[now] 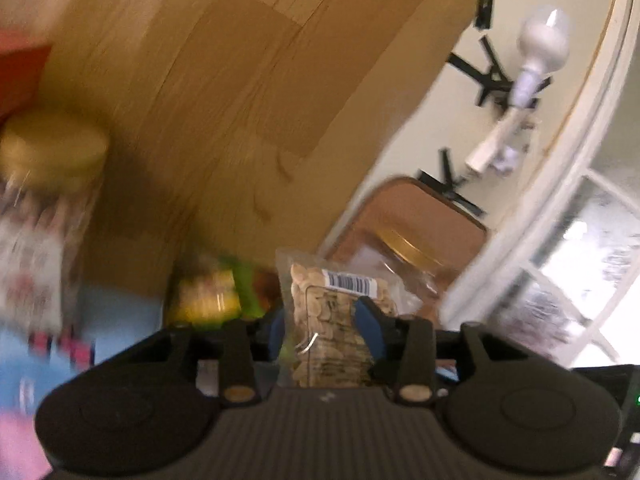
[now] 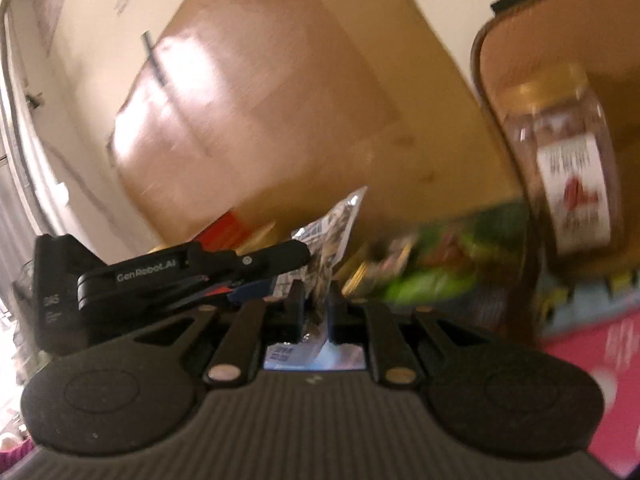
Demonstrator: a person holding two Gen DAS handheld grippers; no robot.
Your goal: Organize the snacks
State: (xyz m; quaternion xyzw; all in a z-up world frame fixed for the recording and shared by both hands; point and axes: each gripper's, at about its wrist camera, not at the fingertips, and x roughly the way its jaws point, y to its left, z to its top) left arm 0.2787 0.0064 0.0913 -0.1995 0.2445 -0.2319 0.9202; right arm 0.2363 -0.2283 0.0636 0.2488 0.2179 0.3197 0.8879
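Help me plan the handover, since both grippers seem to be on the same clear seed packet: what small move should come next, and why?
Probably open one gripper, likely the right gripper, so the packet is not pulled between the two. The left gripper clamps the clear seed packet across its middle, and the right pinches the same packet's edge. The brown tray with the gold-lidded jar lies just beyond.

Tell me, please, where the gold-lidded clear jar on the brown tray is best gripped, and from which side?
Grip the gold-lidded clear plastic jar across its body at the white label, coming from the side. It stands upright on the brown tray, its walls look straight and parallel, and the lid seems too wide and smooth for the fingers.
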